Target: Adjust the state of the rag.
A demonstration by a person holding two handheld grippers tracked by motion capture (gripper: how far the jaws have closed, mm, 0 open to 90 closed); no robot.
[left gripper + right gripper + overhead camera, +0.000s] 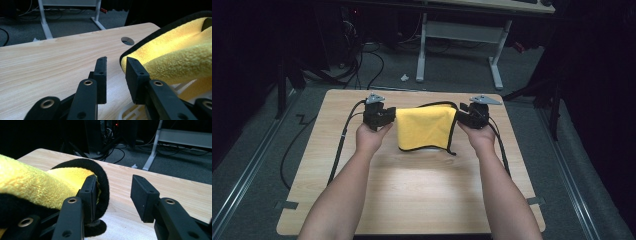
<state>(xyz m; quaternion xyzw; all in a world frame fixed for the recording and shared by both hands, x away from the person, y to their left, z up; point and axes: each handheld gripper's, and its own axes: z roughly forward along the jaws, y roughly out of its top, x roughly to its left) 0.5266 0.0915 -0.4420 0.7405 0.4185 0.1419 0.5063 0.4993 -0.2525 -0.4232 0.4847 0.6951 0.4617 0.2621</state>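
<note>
— Forearms come in from the bottom edge of the high view, angling inward, don't they?

— Yes. Both reach forward over the wooden table (412,195), the left hand (371,137) and right hand (481,137) each wrapped around the rear of a gripper, palms facing each other.

— And the left gripper (116,65)?

— Its jaws stand apart with a clear gap; table shows between them. The yellow cloth (175,57) presses against the outer face of one jaw, not between the two.

— The right gripper (113,195)?

— Jaws wide apart, nothing between them. The cloth's black-trimmed edge curls around the outside of one jaw.

— Where is the cloth itself?

— Stretched between the two grippers near the table's far half, its long axis running left to right, its lower part hanging toward the person. Whether it touches the tabletop I cannot tell. Something white shows under it.

— Anything else?

— A round hole (127,40) in the table beyond the cloth.
</note>
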